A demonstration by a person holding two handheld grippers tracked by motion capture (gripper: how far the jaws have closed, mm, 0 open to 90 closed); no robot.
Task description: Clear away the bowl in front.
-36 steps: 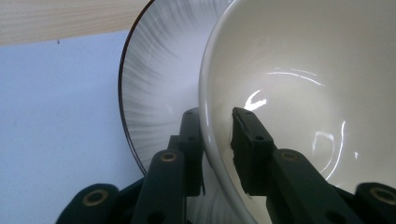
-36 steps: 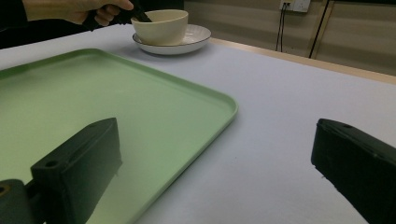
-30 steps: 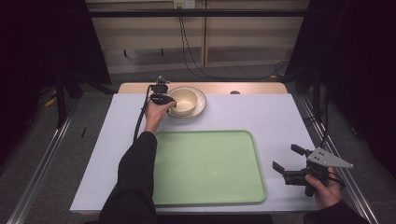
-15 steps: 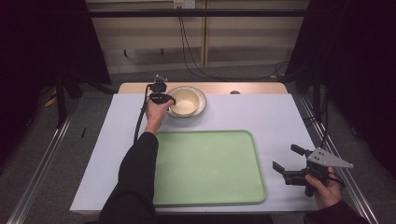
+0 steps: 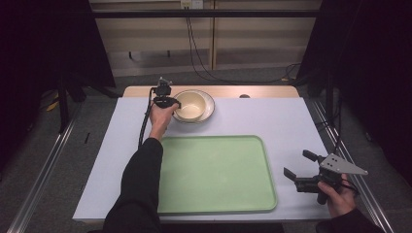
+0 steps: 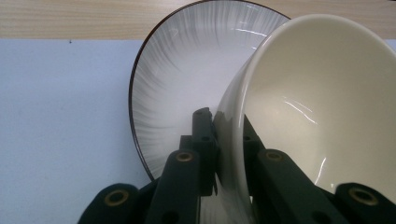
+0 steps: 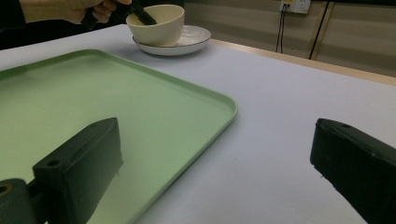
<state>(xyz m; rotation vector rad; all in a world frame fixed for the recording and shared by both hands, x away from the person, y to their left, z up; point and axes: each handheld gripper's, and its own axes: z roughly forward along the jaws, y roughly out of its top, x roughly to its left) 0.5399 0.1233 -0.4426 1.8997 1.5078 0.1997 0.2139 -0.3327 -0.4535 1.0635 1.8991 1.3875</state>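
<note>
Left gripper: clamped on the near-left rim of the cream bowl — in the left gripper view one jaw sits outside the wall, the other inside, the rim pinched between them.
Left hand: wrapped round the gripper at the far left of the table, dark sleeve reaching back toward the bottom edge of the high view.
Bowl: tilted in the left gripper view, its mouth turned to the right; it sits on the plate, at the plate's left part.
Plate: shallow, pale with fine ribbing and a dark rim; it lies on the white table cover, close to the far wooden edge of the table.
Right gripper: jaws spread wide, nothing between them — held low over the near right corner of the table, just right of the tray.
Right hand: grips the gripper from below, grey three-cornered plate on top.
Tray: light green, rounded corners, bare, in the middle of the near half of the table; well apart from the plate.
From the right gripper view: the tray's corner lies between the two open jaws, with bowl and plate far behind.
</note>
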